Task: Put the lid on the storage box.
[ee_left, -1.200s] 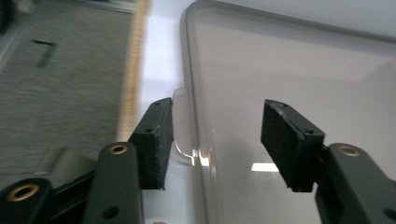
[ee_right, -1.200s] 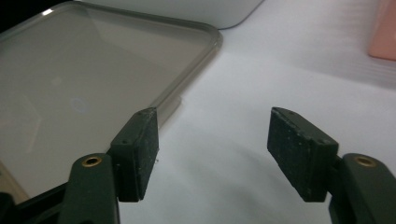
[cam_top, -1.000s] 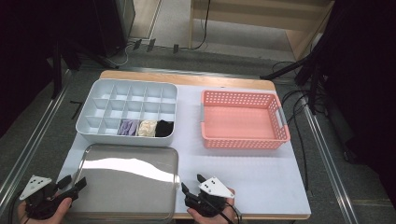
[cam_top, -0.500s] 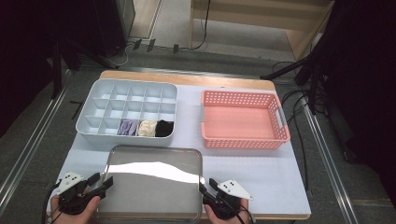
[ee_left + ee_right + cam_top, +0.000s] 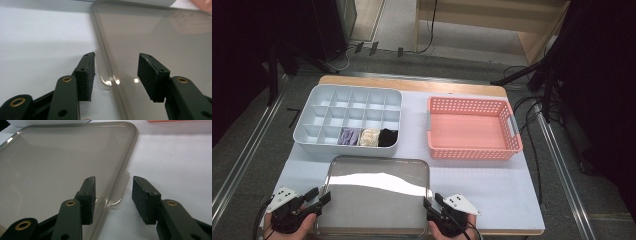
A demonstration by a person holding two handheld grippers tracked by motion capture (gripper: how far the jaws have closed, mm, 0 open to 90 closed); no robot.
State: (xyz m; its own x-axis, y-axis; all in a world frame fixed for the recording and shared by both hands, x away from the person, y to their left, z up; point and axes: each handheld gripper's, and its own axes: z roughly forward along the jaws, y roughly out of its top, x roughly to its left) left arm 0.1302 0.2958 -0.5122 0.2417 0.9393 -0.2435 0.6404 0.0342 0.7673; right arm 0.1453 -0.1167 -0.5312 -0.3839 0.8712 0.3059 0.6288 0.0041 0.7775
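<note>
Lid shifted right on bench since a second ago, side tabs now between left fingers and right fingers, both half open, left just closing, gripping nothing yet; probably lining up to lift onto divided box.

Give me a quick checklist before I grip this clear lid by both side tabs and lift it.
1. Left tool straddles the lid's left tab: ok; jaws just closing, pads not pressing yet.
2. Right tool straddles the right tab: ok; pads apart from it.
3. Lid lies flat on the table: ok.
4. Divided grey box stays apart from the lid's far edge: cannot tell, very close.
5. Pink basket is off the lifting path: ok.
6. Both grips level with each other: cannot tell.
</note>
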